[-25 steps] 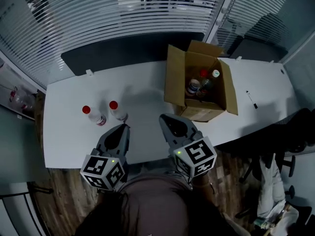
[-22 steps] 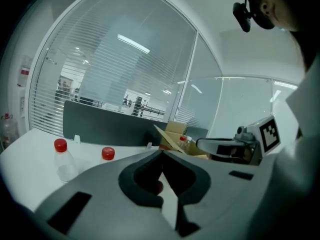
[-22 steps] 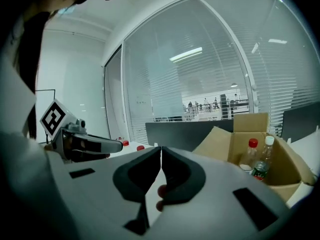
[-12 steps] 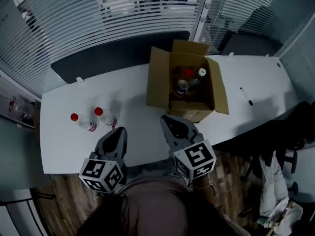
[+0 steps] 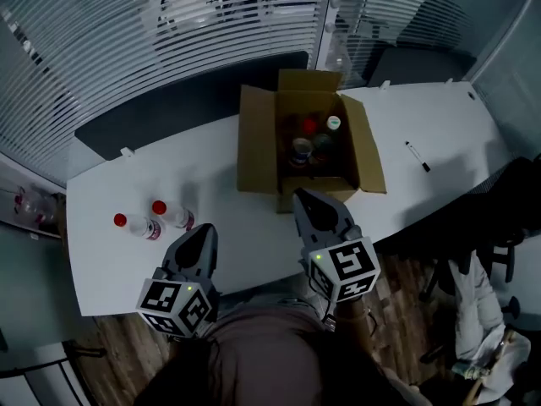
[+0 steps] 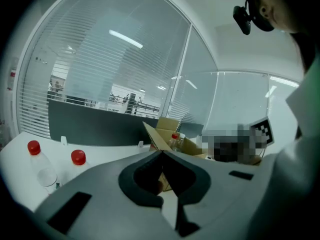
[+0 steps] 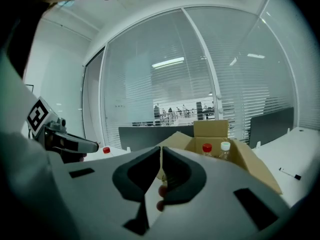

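Cardboard box: open at the top with flaps spread, standing on the white tabletop toward its far middle.
Boxed bottles: several stand upright inside. One has a red cap, one next to it has a white cap, and a wider-lidded one sits nearer the front. Labels are too small to read.
Right claw: pressed together with nothing pinched. The tip points at the box's near wall and is just short of it; contact cannot be told from the head view. The right gripper view shows the box straight ahead past the tips.
Left claw: pressed together and empty. It is over the near edge of the tabletop, angled toward the loose bottles and not touching them.
Red-capped bottles: two clear ones stand upright side by side on the left part of the tabletop, well apart from the box.
Marker pen: lies flat on the tabletop to the right of the box, clear of it.
Dark panel: runs along the tabletop's far edge, with slatted blinds behind it.
Office chair: dark, at the tabletop's right end.
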The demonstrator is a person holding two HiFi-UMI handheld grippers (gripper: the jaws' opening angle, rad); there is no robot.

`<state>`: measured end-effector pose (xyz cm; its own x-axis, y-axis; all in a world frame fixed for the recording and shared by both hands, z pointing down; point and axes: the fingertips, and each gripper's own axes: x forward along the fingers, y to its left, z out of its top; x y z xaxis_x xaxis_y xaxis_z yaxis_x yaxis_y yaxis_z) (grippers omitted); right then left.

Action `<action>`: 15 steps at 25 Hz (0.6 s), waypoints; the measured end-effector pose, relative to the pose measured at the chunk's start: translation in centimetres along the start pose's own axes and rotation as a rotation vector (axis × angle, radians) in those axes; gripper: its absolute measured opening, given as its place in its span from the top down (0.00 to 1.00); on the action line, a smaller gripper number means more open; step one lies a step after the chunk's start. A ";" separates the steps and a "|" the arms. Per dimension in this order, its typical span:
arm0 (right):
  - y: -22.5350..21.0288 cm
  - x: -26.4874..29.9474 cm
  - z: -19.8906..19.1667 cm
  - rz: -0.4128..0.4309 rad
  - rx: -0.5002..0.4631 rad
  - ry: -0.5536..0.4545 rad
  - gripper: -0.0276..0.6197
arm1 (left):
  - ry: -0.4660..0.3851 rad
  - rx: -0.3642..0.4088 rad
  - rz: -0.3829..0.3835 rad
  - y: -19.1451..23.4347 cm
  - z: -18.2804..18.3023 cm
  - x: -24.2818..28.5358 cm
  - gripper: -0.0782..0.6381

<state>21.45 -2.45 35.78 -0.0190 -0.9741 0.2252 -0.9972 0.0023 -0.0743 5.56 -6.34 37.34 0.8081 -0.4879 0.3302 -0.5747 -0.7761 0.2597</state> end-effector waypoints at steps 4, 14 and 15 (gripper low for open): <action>-1.4 0.3 0.2 -0.051 0.003 0.010 0.91 | 0.008 0.009 -0.026 0.3 0.5 0.7 0.88; -3.9 2.1 0.6 -0.113 0.013 0.033 0.91 | 0.051 0.010 -0.064 1.5 0.8 2.4 0.88; -4.0 2.3 0.7 -0.114 0.009 0.034 0.91 | 0.051 0.011 -0.066 1.7 0.7 2.5 0.88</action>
<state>25.45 -4.87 35.91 0.0924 -0.9598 0.2650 -0.9924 -0.1106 -0.0546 6.68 -9.20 38.01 0.8366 -0.4145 0.3582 -0.5183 -0.8106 0.2724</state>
